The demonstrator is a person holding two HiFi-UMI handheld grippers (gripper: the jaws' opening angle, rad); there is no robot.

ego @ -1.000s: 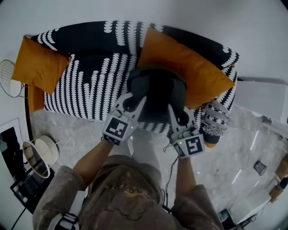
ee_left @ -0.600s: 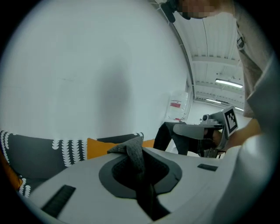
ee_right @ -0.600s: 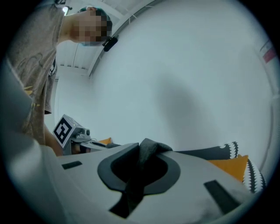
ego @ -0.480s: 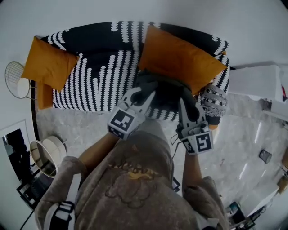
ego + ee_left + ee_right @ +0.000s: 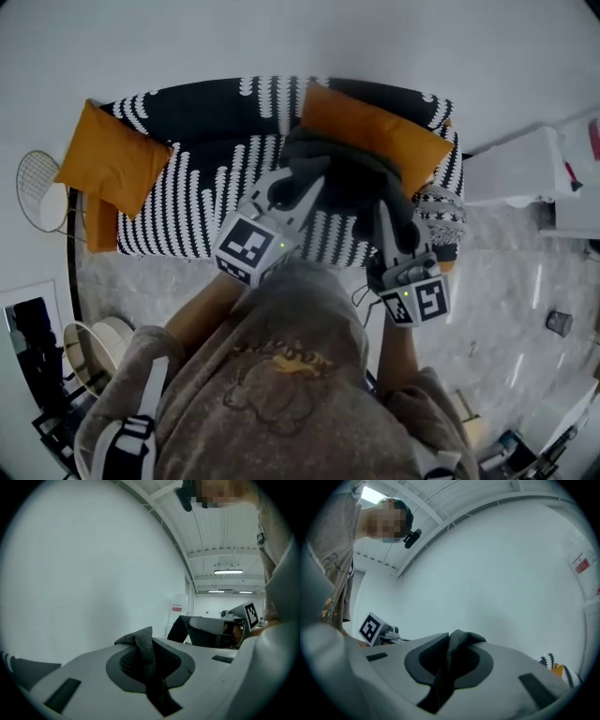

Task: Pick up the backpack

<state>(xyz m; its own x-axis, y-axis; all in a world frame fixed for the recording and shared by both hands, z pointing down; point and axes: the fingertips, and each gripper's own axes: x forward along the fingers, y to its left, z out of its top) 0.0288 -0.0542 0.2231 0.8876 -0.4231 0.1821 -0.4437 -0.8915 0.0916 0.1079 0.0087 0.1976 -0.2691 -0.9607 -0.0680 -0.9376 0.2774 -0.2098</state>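
- Head view shows the striped sofa (image 5: 178, 211) and its left orange cushion (image 5: 112, 159) lying farther below than a second ago, so the person seems to be straightening up.
- Left gripper (image 5: 302, 184) has come up too. Its jaws are almost fully closed and pinch a dark strap (image 5: 142, 648) of the backpack. The left gripper view shows that fabric squeezed between the pads, with bare wall behind.
- Backpack (image 5: 349, 183) now hangs between the two grippers, in front of the seat and the right orange cushion (image 5: 380, 127). A second ago it sat lower against the sofa. Its bottom is hidden, so I cannot tell whether it is fully clear.
- Right gripper (image 5: 384, 214) has risen likewise, its jaws nearly shut on a second strap (image 5: 457, 646).
- Both grips look firm, so the pick-up seems all but done.
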